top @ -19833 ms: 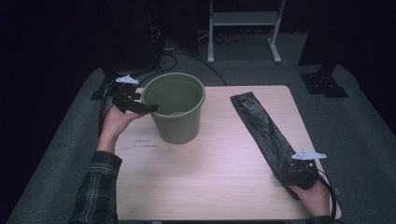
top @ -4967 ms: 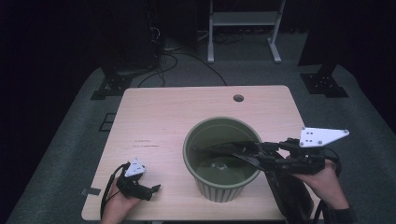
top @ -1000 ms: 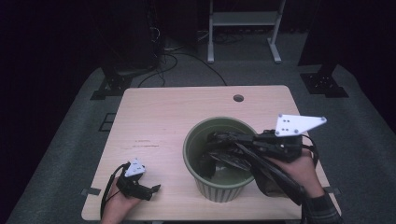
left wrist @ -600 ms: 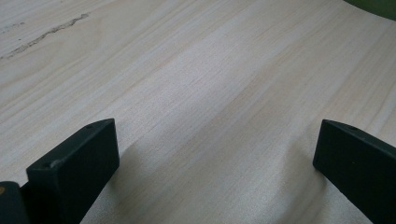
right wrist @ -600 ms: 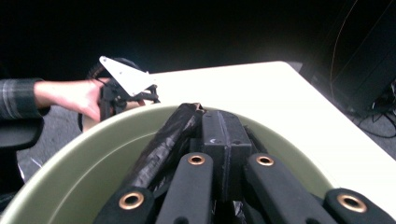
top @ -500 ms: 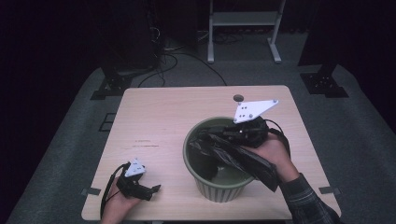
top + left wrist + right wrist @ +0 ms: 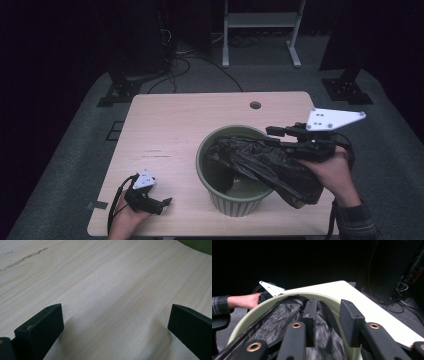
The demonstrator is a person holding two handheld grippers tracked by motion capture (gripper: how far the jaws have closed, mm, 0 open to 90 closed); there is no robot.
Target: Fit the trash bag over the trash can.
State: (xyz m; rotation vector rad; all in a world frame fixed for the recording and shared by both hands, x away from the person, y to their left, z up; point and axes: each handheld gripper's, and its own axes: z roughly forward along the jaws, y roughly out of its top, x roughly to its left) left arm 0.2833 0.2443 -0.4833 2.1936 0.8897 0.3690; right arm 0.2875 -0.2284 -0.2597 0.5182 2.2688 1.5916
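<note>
A green bucket (image 7: 235,204) stands on the wooden table (image 7: 200,120) near the front right. A crumpled black plastic bag (image 7: 260,162) lies partly inside it and hangs out over the right rim. My right gripper (image 7: 270,136) hovers level over the bucket's far right rim, pointing left. Its jaws have just been opening and stand apart (image 7: 328,304); the left jaw rests beside the bag (image 7: 277,322), and nothing is pinched. My left gripper (image 7: 164,205) rests open on the table at the front left, with bare wood between its jaws (image 7: 116,312).
A small round hole (image 7: 255,105) sits in the table's far edge. Behind the table are a white rack's legs (image 7: 260,30), floor cables (image 7: 200,60) and dark stands (image 7: 345,90). The bucket's wall (image 7: 200,246) shows at the top right of the left gripper view.
My right gripper has pulled back to the right from over the bucket's far side, and its jaws have parted. The bag lies looser across the bucket. The left gripper has stayed still.
</note>
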